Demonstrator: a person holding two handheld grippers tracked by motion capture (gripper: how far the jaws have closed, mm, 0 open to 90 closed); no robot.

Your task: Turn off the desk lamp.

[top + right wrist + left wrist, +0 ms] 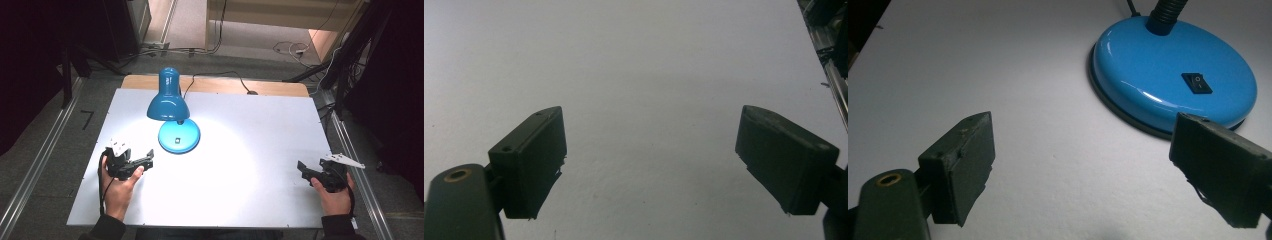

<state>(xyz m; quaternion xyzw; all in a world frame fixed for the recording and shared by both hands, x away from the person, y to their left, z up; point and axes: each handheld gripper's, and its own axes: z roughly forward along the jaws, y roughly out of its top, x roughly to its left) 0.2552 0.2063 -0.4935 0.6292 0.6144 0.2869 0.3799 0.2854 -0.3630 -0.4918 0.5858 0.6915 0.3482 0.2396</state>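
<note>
The glossy blue lamp (1173, 80), round-based, sits just beyond the left gripper (1083, 165), both grippers' jaws gaping wide, empty.

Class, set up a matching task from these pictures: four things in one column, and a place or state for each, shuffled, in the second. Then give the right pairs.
Things:
1. lamp shade
2. lamp base
3. left gripper
4. right gripper

Places or states:
A. near the table's right edge, jaws open
B. round, blue, carries a black rocker switch
C. just left of the lamp's foot, jaws open
D. tilted down, casting light on the white table

Pairs: 1-D, 2-B, 3-C, 4-A
</note>
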